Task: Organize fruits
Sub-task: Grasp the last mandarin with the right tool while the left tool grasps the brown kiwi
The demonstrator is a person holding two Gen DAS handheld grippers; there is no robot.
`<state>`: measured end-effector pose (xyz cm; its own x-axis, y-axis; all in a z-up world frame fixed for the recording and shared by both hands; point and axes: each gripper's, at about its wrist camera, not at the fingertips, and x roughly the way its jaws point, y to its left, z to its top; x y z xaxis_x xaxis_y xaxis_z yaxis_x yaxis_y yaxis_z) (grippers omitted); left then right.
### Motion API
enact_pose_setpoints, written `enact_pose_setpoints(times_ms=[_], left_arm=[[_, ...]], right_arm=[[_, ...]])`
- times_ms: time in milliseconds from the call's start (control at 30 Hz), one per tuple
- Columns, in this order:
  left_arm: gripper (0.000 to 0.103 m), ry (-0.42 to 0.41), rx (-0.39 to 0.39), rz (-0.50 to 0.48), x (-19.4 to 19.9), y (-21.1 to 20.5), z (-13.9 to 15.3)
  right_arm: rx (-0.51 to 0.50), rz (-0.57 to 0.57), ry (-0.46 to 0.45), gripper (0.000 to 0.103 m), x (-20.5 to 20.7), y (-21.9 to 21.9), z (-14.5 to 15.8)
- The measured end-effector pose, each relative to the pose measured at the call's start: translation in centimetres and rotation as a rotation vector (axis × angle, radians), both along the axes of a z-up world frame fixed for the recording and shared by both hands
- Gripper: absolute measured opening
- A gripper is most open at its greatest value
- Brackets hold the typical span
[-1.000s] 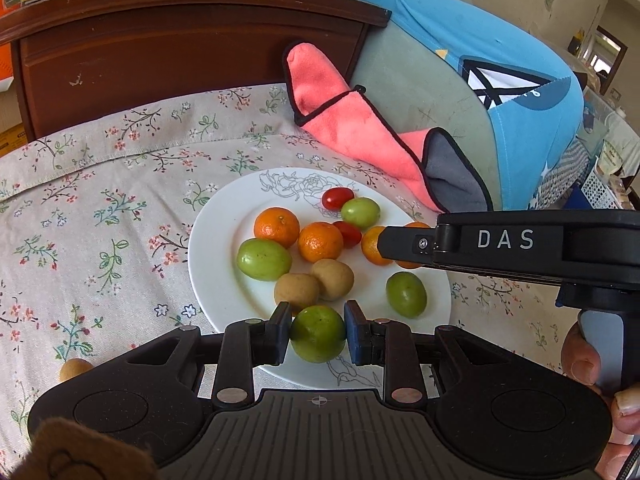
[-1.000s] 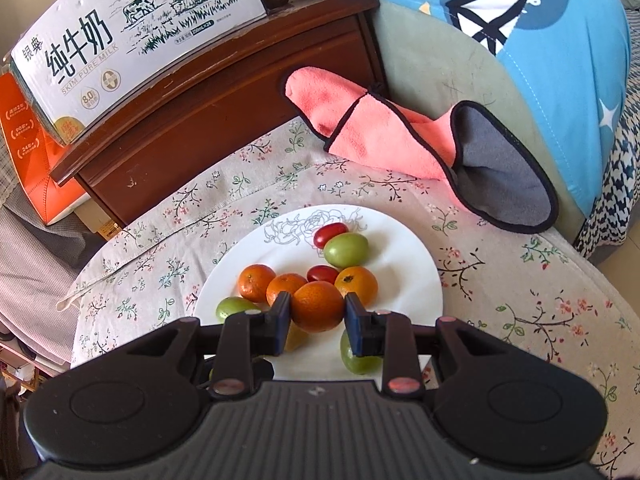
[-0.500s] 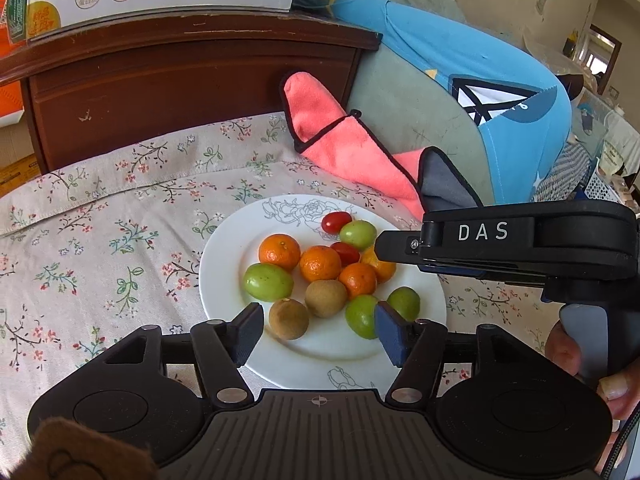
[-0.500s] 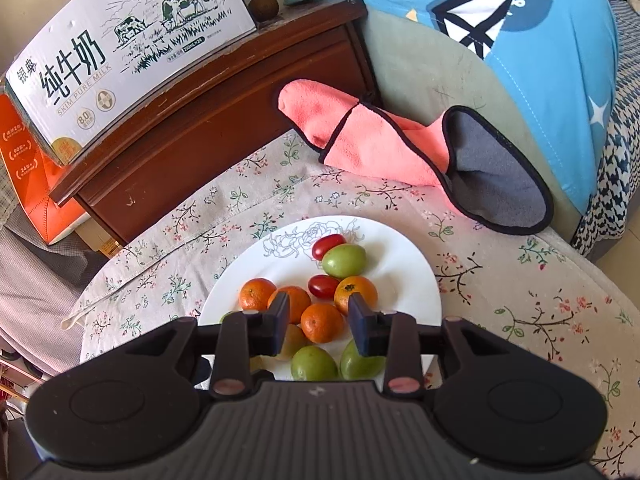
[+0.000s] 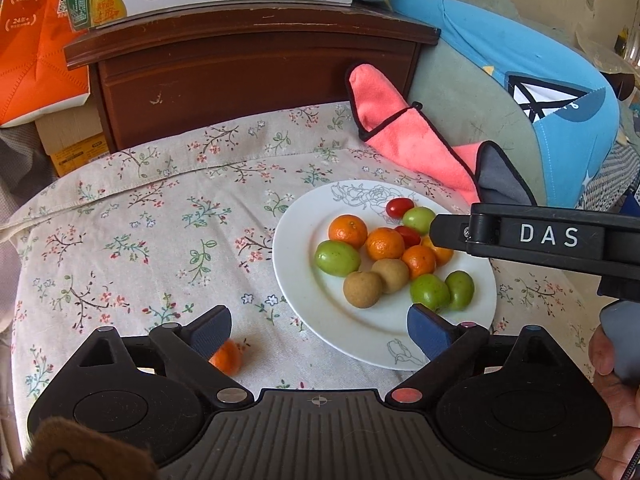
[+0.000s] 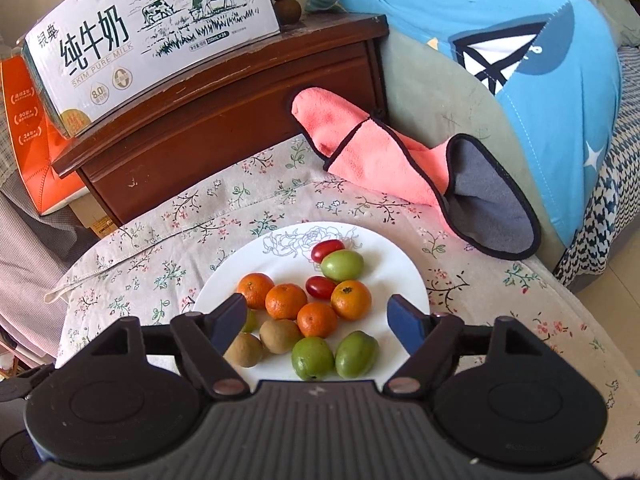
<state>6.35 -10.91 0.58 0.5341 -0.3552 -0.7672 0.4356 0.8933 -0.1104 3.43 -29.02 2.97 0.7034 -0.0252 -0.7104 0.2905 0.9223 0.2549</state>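
A white plate (image 5: 312,224) (image 6: 400,256) on the floral cloth holds several oranges (image 5: 385,243) (image 6: 317,319), green fruits (image 5: 430,292) (image 6: 312,358), brown fruits (image 5: 363,289) (image 6: 280,335) and two cherry tomatoes (image 5: 400,206) (image 6: 327,250). My left gripper (image 5: 319,330) is open and empty, above the plate's near left rim. One orange (image 5: 226,357) lies on the cloth beside its left finger. My right gripper (image 6: 319,317) is open and empty above the plate; it also shows in the left wrist view (image 5: 536,240).
A pink and grey cloth (image 5: 412,140) (image 6: 384,156) lies behind the plate against a blue cushion (image 6: 540,60). A wooden cabinet (image 5: 240,72) with a milk carton box (image 6: 152,28) stands at the back. An orange box (image 5: 36,40) is at the left.
Both grippers let go of their fruit onto the plate, opened wide and drew back. The left gripper shifted left, bringing the loose orange on the cloth into view.
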Motion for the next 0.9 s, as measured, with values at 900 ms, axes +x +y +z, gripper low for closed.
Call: enact_pose_setpoints(times_ms=[900], left_arm=[[0.096,0.048,0.095,0.14,-3.3,5.4,-0.2]], right_arm=[[-0.097,0.034,0.079,0.098,-5.5,3.1,-0.5]])
